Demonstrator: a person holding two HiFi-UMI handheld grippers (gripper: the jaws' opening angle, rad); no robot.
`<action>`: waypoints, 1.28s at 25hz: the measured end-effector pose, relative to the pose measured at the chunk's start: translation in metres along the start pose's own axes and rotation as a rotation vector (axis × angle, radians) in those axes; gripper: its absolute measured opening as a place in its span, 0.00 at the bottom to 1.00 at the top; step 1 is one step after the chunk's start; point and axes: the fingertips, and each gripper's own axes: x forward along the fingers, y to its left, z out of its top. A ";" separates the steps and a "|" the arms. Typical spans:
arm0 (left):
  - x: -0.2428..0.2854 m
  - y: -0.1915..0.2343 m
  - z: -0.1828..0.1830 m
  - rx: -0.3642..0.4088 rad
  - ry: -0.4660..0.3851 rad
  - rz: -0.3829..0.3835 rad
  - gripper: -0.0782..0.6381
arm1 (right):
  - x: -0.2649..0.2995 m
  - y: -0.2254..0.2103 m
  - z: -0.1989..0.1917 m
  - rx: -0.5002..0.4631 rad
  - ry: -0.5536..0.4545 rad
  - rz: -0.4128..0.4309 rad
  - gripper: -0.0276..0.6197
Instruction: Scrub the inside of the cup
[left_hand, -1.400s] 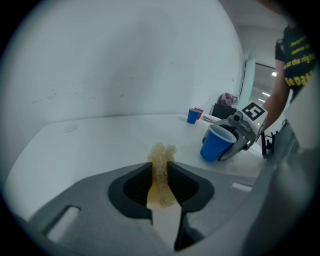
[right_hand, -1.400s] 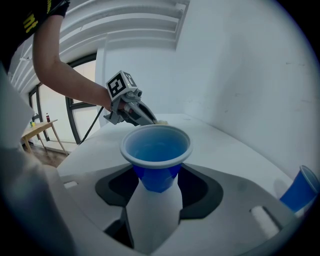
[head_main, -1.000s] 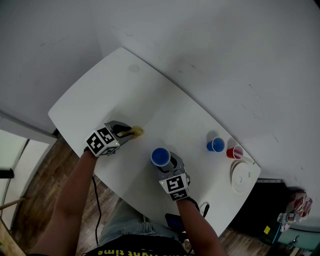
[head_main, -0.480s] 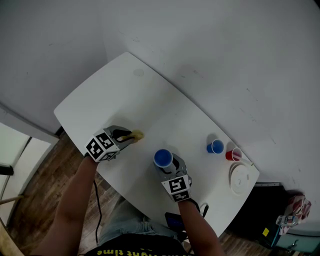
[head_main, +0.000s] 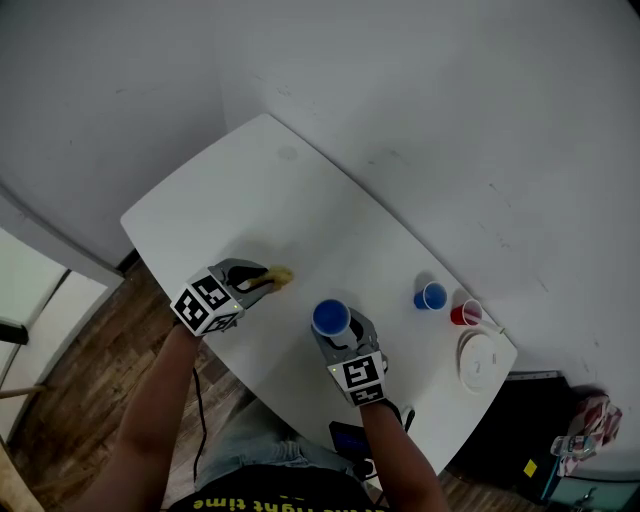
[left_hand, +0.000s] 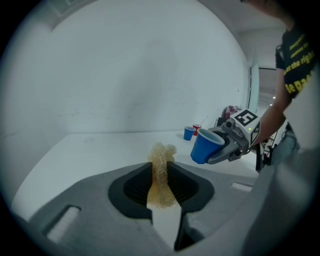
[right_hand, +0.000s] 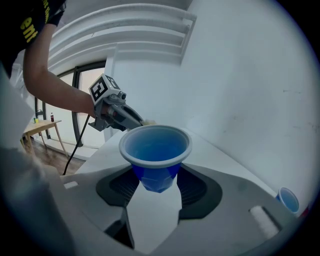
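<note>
left tool (left_hand: 160, 172) pinches a yellow scrubber (left_hand: 162, 154), right tool (right_hand: 156, 184) clamps the blue cup (right_hand: 156, 144)

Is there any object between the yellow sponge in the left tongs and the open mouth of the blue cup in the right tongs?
Nothing visible does. Only open space separates the sponge and the blue cup, and the cup's mouth is uncovered.

Blue cup (right_hand: 156, 150) upright, empty; tan scrubber (left_hand: 160, 170) crumpled.
</note>
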 end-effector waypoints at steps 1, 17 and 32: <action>-0.003 -0.002 0.002 0.000 -0.006 0.005 0.25 | -0.002 0.001 0.002 -0.002 -0.006 -0.001 0.42; -0.047 -0.047 0.026 0.000 -0.102 0.057 0.25 | -0.036 0.020 0.028 -0.052 -0.077 0.015 0.42; -0.081 -0.094 0.060 0.077 -0.159 0.079 0.25 | -0.068 0.028 0.053 -0.167 -0.137 -0.011 0.42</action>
